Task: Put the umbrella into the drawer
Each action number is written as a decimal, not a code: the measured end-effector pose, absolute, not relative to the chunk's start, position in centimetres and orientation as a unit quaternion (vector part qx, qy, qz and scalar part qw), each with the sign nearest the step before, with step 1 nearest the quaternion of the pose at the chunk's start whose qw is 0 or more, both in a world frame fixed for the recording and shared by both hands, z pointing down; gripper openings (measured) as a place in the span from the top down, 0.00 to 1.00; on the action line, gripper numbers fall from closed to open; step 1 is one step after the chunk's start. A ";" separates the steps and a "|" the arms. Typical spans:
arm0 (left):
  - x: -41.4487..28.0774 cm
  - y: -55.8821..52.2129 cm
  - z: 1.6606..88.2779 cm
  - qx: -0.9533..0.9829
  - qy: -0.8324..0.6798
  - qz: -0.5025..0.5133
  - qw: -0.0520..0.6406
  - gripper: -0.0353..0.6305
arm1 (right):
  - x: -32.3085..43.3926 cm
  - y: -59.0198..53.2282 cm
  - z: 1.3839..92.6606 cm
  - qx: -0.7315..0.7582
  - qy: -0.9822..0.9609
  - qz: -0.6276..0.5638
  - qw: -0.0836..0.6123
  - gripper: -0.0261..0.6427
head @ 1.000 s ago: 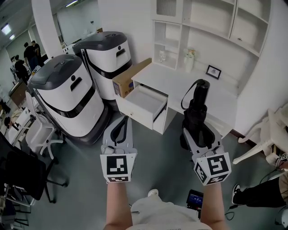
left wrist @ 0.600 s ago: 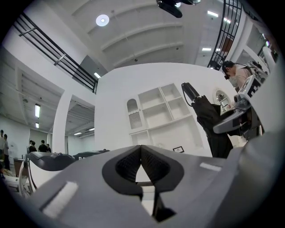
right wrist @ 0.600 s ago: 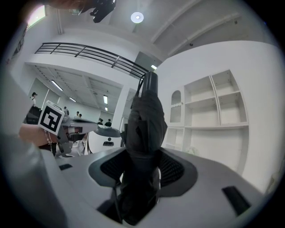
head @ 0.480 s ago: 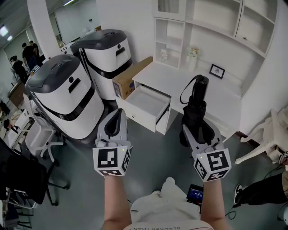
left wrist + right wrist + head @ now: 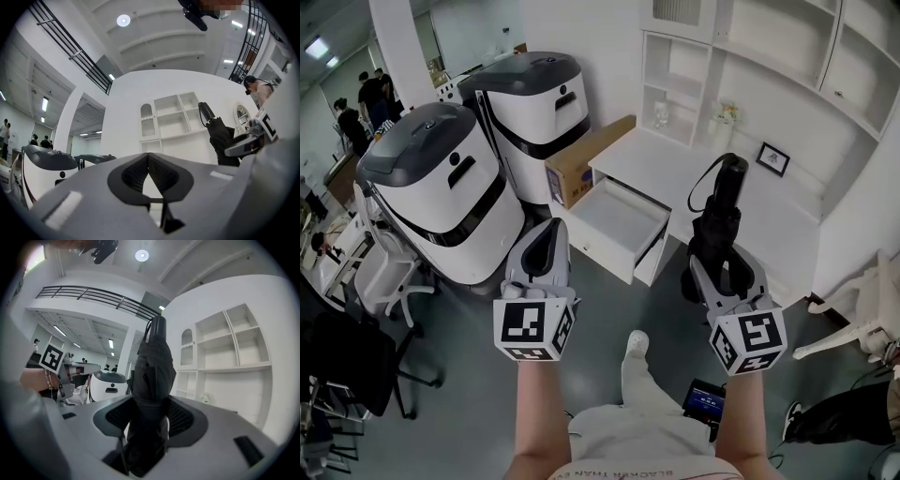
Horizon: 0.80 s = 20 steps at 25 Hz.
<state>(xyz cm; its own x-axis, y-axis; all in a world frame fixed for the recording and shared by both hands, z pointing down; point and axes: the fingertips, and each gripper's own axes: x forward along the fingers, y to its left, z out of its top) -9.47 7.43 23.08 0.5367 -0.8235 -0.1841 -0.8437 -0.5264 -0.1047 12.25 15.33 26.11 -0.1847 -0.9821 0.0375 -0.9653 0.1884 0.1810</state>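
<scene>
Carrying stage; nothing is placed yet.

Head view: right gripper (image 5: 722, 270) is clenched on the canopy end of a folded black umbrella (image 5: 720, 211). The umbrella sticks out ahead along the jaws, with the handle end and its wrist strap toward the white desk (image 5: 675, 169). It sits to the right of the drawer (image 5: 598, 246), apart from it and not over the opening. The drawer is already pulled out and nothing shows inside, so there's no opening step left. Left gripper (image 5: 549, 234) is near the drawer's front panel, not touching it, carrying nothing.

Left gripper view: jaws closed against each other, nothing between the pads (image 5: 157, 169). The umbrella (image 5: 219, 136) shows off to the right in the other gripper, white shelves (image 5: 171, 117) behind.

Right gripper view: both pads (image 5: 180, 416) press on the folded fabric of the umbrella (image 5: 151, 376), which runs out from between the jaws. Grip looks centred and firm.

Status, my read: pick-up is done, drawer is open, transport is partway. Left to do:
- move the umbrella across over the drawer opening
- line it up with the tray so the full length fits
- lower it in
- let go

The task doesn't ask for the drawer to be closed.
</scene>
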 end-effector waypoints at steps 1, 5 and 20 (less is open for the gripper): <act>-9.4 6.7 23.2 -0.871 0.479 0.059 0.087 0.93 | 12.5 14.5 26.2 0.633 -0.768 -0.057 0.071 0.62; -8.8 3.0 23.3 -0.870 0.482 0.072 0.068 0.93 | 13.7 10.6 26.8 0.628 -0.773 -0.055 0.073 0.62; -5.3 -12.3 25.6 -0.851 0.519 0.005 0.082 0.93 | 17.0 -7.1 27.8 0.586 -0.805 -0.040 0.085 0.62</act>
